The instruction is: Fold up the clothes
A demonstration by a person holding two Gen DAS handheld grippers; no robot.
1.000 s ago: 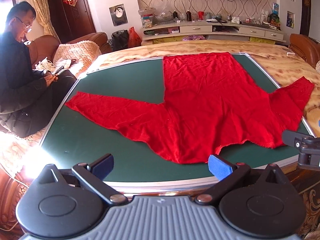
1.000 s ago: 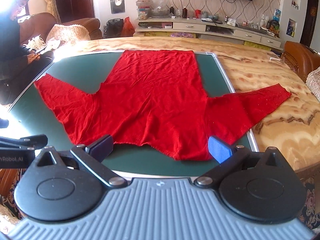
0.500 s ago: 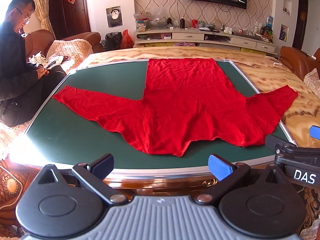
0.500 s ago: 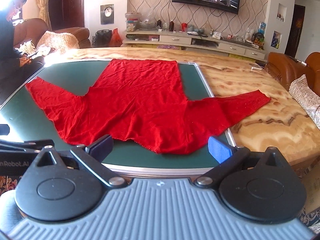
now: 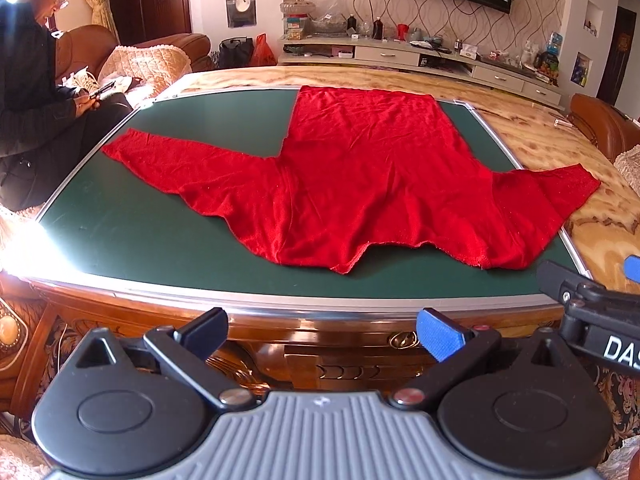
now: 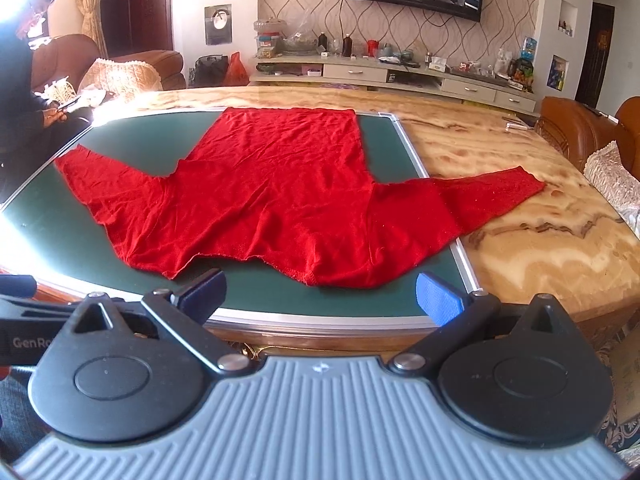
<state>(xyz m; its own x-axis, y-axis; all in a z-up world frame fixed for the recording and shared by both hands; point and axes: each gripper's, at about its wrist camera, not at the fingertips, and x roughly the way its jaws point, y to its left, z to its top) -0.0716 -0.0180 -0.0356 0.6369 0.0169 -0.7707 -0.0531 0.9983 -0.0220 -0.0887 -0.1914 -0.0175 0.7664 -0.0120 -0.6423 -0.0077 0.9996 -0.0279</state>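
Note:
A red long-sleeved top (image 5: 372, 184) (image 6: 272, 196) lies spread flat on the green mat (image 5: 132, 236) (image 6: 144, 140), neckline toward me, hem at the far end. Its left sleeve stretches across the mat. The right sleeve (image 6: 484, 196) reaches past the mat's metal edge onto the marble tabletop. My left gripper (image 5: 322, 334) hangs open, off the table's front edge and lower than the top. My right gripper (image 6: 320, 298) is open too, just before the near edge, holding nothing. Part of the right gripper (image 5: 588, 312) shows at the right of the left wrist view.
A person (image 5: 36, 92) sits on a sofa at the left, looking at a phone. The marble table (image 6: 532, 240) extends right of the mat. Carved wooden table front (image 5: 344, 364) is close ahead. A TV console (image 6: 400, 76) with bottles stands at the far wall; brown armchairs (image 6: 580, 132) at right.
Both grippers have drawn back and down from the table, still open. The top now looks farther away, and the table's wooden front has come into the left wrist view.

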